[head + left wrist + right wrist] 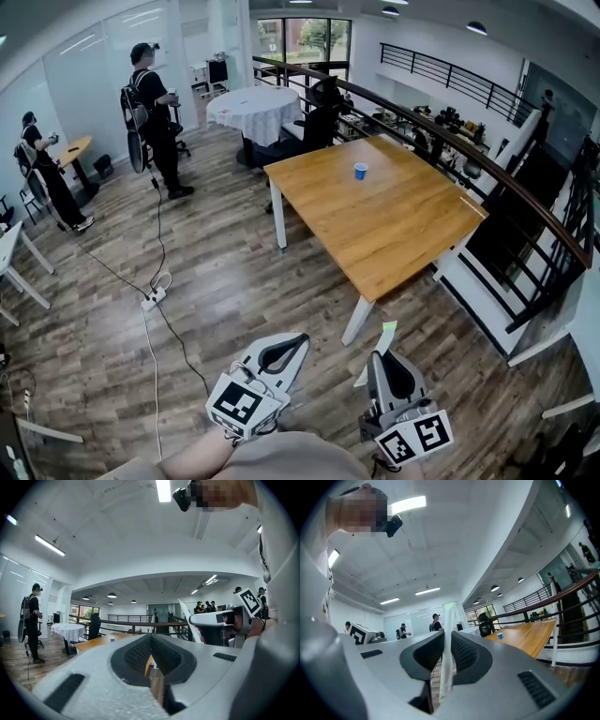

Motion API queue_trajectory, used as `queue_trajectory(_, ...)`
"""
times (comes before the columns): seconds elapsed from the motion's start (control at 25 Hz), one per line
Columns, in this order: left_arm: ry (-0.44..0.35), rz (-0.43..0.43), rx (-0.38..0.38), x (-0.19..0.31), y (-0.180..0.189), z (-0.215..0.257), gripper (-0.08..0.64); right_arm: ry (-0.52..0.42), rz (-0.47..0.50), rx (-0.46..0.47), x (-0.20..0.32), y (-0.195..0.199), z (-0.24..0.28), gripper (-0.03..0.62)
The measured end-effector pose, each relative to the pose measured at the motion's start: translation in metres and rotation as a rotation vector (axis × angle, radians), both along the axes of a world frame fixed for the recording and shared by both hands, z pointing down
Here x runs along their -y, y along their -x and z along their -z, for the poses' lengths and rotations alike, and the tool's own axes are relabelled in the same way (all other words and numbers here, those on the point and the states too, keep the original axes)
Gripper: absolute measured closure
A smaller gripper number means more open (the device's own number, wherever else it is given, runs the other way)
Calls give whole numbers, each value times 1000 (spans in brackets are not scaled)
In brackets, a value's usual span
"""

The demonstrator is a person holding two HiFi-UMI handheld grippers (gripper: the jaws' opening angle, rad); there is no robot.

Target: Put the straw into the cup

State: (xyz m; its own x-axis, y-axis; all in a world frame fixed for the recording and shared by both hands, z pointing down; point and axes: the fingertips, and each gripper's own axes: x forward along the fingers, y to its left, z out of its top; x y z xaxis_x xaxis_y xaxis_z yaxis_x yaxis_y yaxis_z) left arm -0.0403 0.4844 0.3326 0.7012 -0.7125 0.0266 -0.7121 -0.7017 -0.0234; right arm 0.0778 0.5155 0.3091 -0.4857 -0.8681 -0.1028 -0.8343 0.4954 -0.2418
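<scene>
The straw (449, 618) is a long, thin white one with a pale green tip, standing nearly upright and pinched partway along its length in the closed right tongs (447, 641), with both ends sticking out. The cup (361, 170) is small, blue and upright, standing alone on the wooden surface (394, 230) toward its far end, well apart from the straw.

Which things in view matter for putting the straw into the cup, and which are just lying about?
For the job:
straw, clamped in the right gripper
blue cup
wooden table the cup stands on

Lying about:
left gripper, shut with nothing in it
round table with white cloth
power strip on the floor
standing person with a backpack
</scene>
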Motion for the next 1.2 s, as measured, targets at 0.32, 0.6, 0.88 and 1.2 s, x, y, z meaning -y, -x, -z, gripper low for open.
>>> queue_trajectory(0.32,-22,2,5,4,-17,4,548,-32,-24,-64,1,-19,-2,538)
queue_trajectory(0.6,-23,-15,5,8,-35,5,548,-49,-53,-92,6,-37,-4,538)
queue_trajectory(0.88,-31,-12,18,8,-42,3,548,-53,-48,-99,11,-39,-8,538)
queue_trajectory(1.2,-43,-41,17,14,-52,-15,548,-86,-32,-100,24,-30,-14,538)
